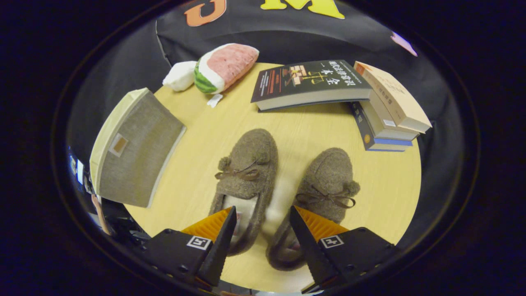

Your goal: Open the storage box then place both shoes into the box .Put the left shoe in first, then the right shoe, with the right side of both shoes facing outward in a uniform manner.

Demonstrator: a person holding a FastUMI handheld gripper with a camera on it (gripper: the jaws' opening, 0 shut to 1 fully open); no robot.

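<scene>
tongs (pixel 263 213) spread wide above two slippers (pixel 246 172), closed storage box (pixel 133 148) nearby

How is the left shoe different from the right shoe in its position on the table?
The left shoe lies farther ahead than the right shoe. The left shoe's toe tilts right, the right shoe's less. The open gripper has one jaw over each heel. Both are brown, fuzzy, with bows.

Two brown fuzzy slippers with bows, left shoe (pixel 246 176) and right shoe (pixel 324 193), side by side on table, toes pointing away. Storage box (pixel 133 150) closed, left of them, apart.
</scene>
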